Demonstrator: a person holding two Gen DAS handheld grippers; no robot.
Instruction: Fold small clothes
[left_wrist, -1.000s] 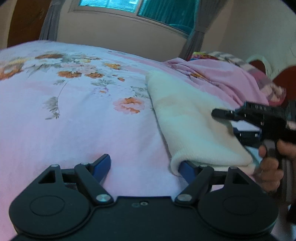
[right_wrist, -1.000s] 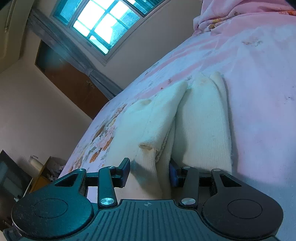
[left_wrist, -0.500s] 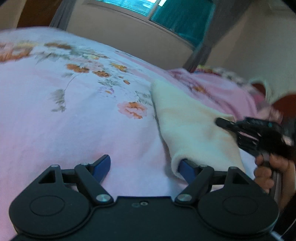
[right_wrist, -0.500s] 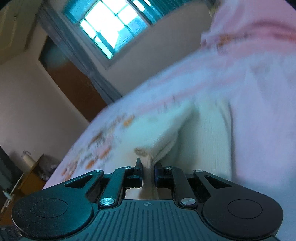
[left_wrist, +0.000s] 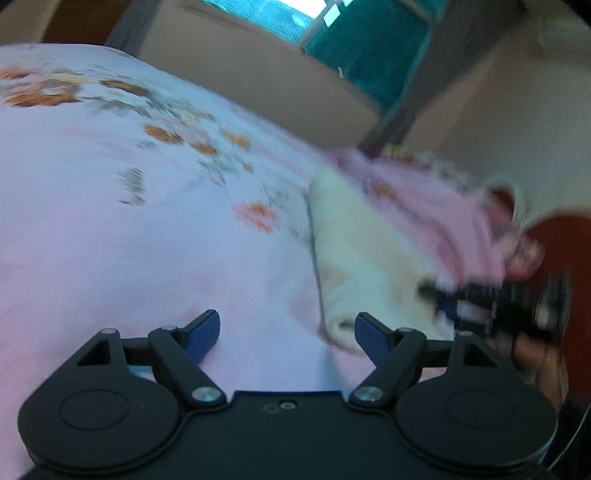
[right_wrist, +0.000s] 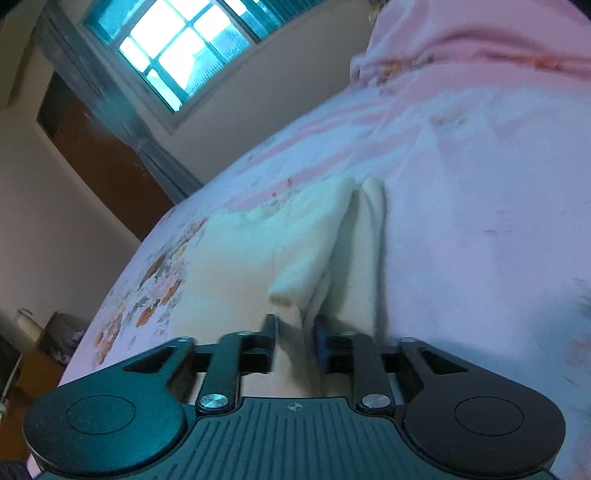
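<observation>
Cream garment (right_wrist: 258, 258) | right tongs (right_wrist: 295, 336) pinching hem | left tongs (left_wrist: 286, 332) spread

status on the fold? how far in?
Done: cream garment lies on the bedsheet, one side already folded lengthwise. In hand: right gripper pinches its near edge. Left: left gripper is open beside the garment, not gripping; remaining folds.

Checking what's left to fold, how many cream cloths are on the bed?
1: the cream cloth lies on the bed, pinched by the right claw. Others may be hidden.
</observation>
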